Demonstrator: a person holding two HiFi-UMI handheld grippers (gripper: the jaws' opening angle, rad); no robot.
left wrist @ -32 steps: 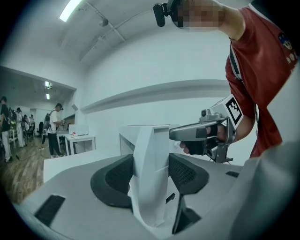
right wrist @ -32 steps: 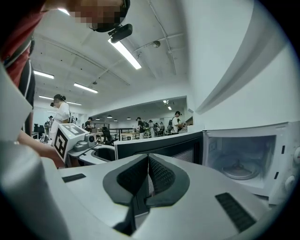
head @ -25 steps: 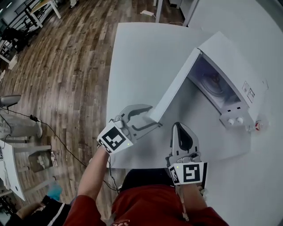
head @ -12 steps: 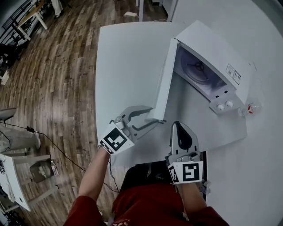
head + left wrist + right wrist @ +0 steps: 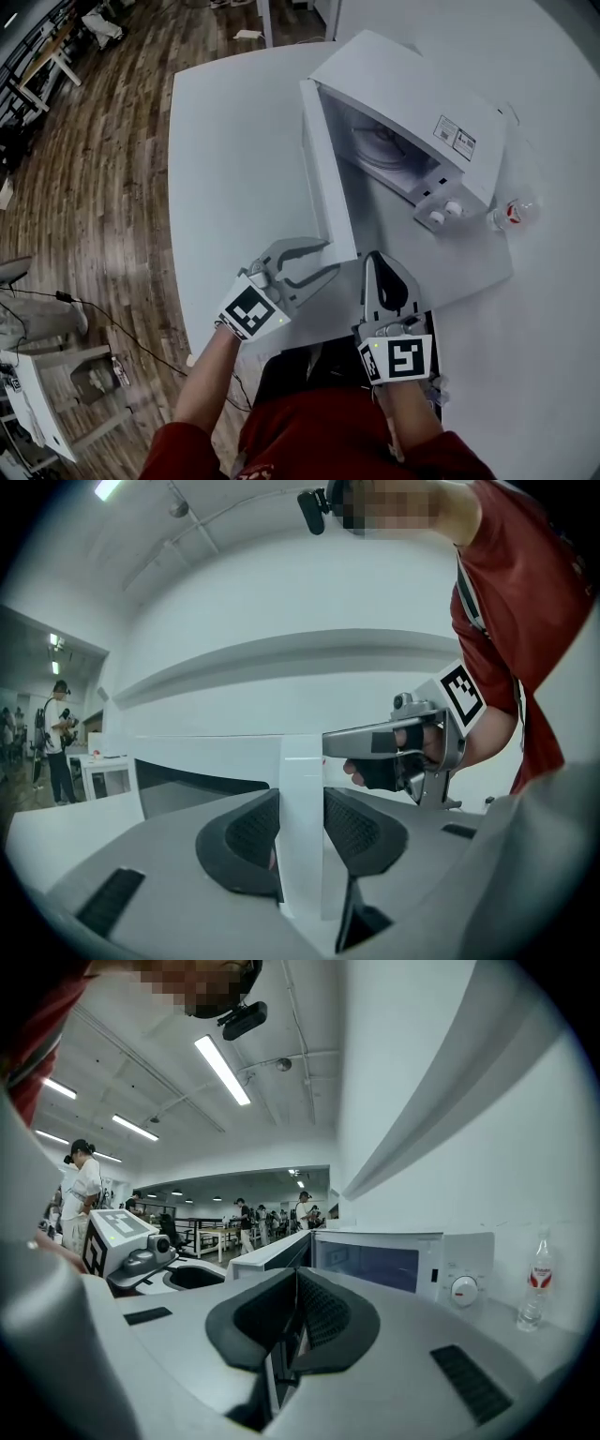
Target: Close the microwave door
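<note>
Boxy white microwave (image 5: 403,94) sits on the white rectangular table (image 5: 234,169). Its white hinged door (image 5: 328,178) stands wide open, with bare tabletop on its outer side. The left gripper (image 5: 330,259), jaws just closing, seemingly pinches the door's free edge. The right gripper (image 5: 375,262) has its jaws together, empty, just beside it.

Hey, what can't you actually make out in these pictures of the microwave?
Microwave cavity: head view, its own top covers most of it.
Label on its top: head view, print too small to read.
Bottle label: right gripper view, too small.
Door face: left gripper view shows only its edge.
</note>
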